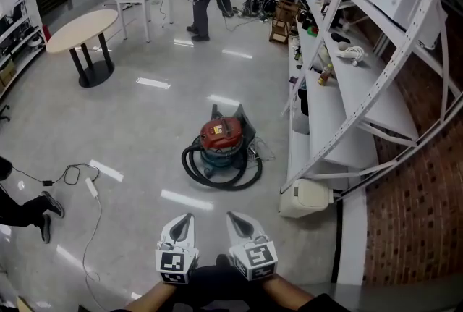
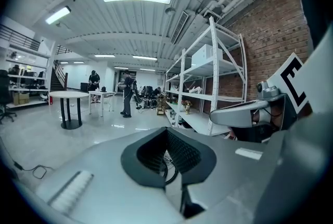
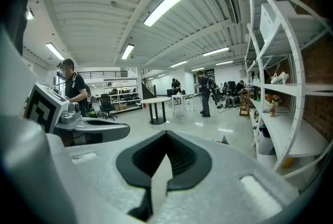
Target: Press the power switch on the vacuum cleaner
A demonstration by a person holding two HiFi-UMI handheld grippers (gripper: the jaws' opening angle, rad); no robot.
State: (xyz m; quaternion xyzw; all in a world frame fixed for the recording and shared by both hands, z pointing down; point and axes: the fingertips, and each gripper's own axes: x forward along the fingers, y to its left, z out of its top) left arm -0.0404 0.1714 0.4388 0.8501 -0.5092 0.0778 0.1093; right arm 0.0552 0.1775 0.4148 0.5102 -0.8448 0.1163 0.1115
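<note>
Left gripper [image 1: 182,225] and right gripper [image 1: 239,224] hang low side by side, jaws closed and empty, well apart from the vacuum cleaner [image 1: 221,138] on the floor [image 1: 145,122], since pressing likely needs no grip.

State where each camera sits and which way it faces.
Head view: on the head, looking steeply down at the vacuum cleaner; left gripper and right gripper show below.
Left gripper view: on the left gripper, facing across the hall; its closed jaws show.
Right gripper view: likewise, on the right gripper.
All share the round table.
</note>
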